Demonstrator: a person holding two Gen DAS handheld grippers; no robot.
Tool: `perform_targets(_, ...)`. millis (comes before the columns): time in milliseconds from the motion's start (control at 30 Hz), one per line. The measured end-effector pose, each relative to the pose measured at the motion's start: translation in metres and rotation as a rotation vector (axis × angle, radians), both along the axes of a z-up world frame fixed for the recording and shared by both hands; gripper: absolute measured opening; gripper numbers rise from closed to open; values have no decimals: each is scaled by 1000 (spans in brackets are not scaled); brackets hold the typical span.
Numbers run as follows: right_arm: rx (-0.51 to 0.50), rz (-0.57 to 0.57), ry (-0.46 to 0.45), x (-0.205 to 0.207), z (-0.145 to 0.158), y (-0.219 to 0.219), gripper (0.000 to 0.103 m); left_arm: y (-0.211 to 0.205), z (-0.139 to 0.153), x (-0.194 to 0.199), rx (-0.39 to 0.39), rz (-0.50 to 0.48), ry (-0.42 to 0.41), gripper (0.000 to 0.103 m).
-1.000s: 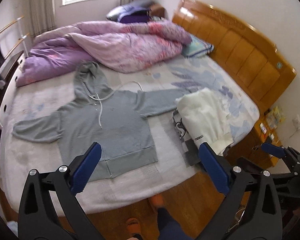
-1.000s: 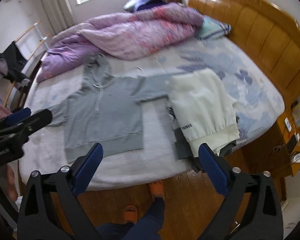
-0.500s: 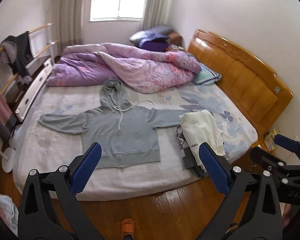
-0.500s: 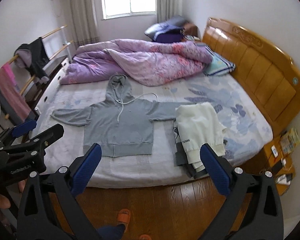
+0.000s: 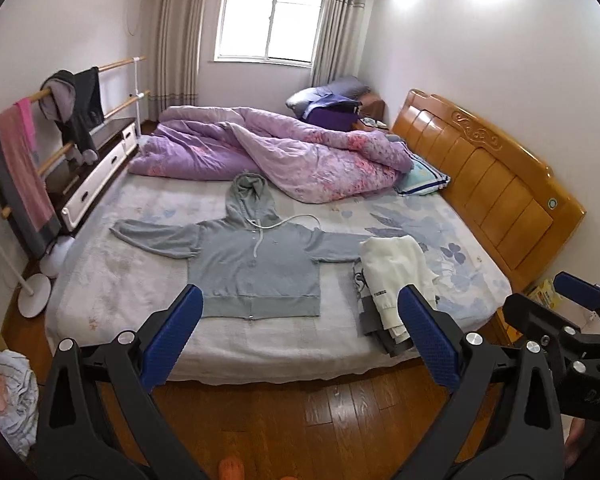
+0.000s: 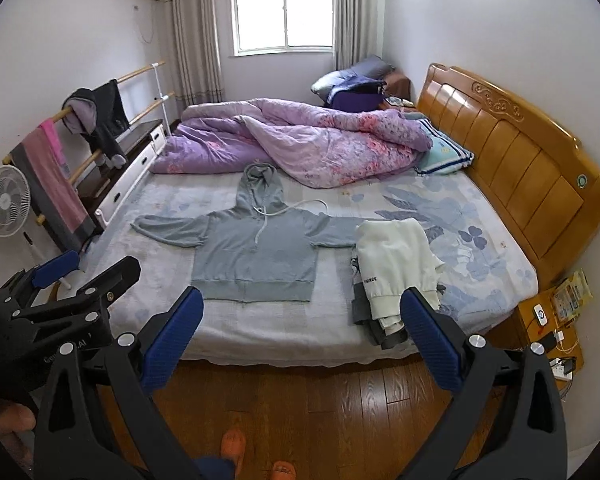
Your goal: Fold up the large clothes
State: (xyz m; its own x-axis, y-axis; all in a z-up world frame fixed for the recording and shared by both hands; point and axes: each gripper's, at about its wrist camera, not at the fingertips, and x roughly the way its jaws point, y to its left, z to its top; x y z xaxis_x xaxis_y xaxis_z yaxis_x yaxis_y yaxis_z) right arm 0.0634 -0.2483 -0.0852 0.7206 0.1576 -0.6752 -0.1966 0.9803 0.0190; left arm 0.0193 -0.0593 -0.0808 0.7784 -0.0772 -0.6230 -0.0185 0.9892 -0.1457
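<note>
Left to right: your left gripper (image 5: 298,320), jaws wide apart and empty, faces the grey hoodie (image 5: 256,264) spread flat on the bed (image 5: 100,280) at 12 o'clock; your right gripper (image 6: 300,322), equally wide and empty, has folded clothes (image 6: 394,268) at 1 o'clock.

soft daylight from window (image 5: 270,20), sharp, fisheye-bent edges
</note>
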Motion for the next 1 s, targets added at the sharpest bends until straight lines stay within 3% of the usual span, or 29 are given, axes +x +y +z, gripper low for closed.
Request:
perform_targets(233, -27, 5, -98, -33, 28, 36, 95, 31, 33, -32, 15, 16, -66, 98)
perform_targets(500, -9, -11, -129, -62, 44, 83, 95, 73, 58, -66, 72, 6, -113, 98)
perform_targets(1000, -24, -45, -199, -91, 68, 127, 95, 136, 94, -101, 72, -9, -206, 98)
